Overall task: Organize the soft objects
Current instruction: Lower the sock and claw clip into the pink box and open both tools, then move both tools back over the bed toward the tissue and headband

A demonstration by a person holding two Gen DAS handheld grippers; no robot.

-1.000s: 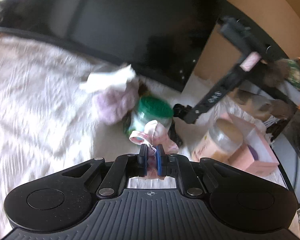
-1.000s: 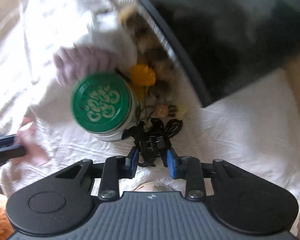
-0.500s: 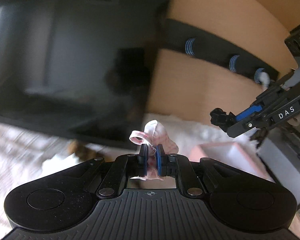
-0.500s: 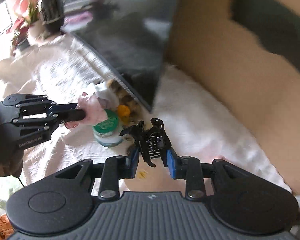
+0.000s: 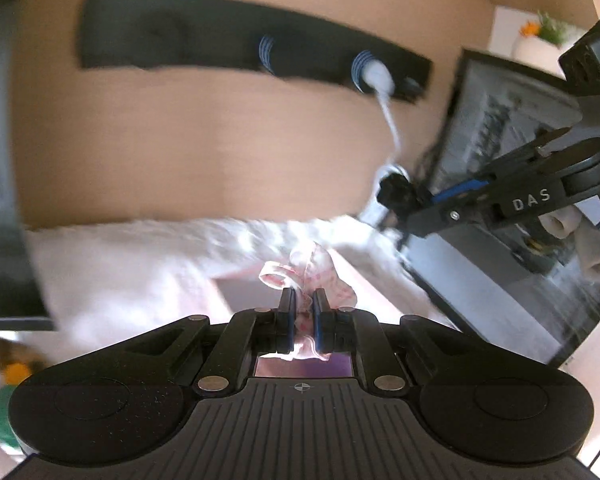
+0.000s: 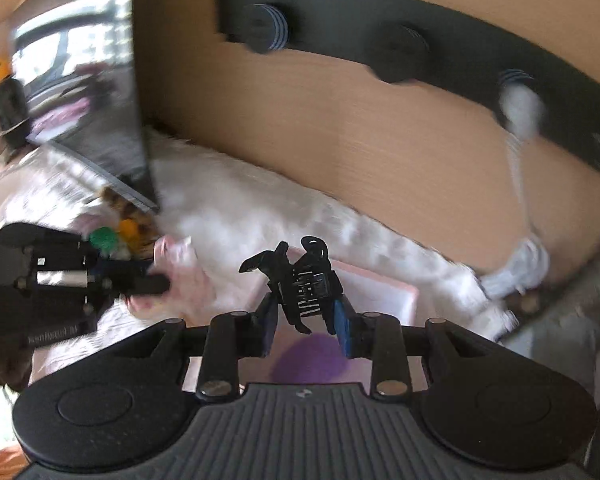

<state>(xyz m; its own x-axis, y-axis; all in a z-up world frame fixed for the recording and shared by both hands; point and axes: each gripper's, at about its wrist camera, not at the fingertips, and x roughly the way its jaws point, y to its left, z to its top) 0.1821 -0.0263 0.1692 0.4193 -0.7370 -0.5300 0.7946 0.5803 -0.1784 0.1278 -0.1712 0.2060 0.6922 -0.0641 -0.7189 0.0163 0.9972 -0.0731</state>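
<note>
Right below at 6 o'clock from the right tongs, which are pinching a black claw clip, sits the pink box, while the left tongs pinching a pink scrunchie trail at 9 o'clock.

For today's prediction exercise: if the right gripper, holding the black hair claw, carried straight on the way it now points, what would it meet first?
Probably the pink box lying just beyond the right gripper and its black hair claw. Depth is unclear, so it could pass over to the white cloth.
</note>
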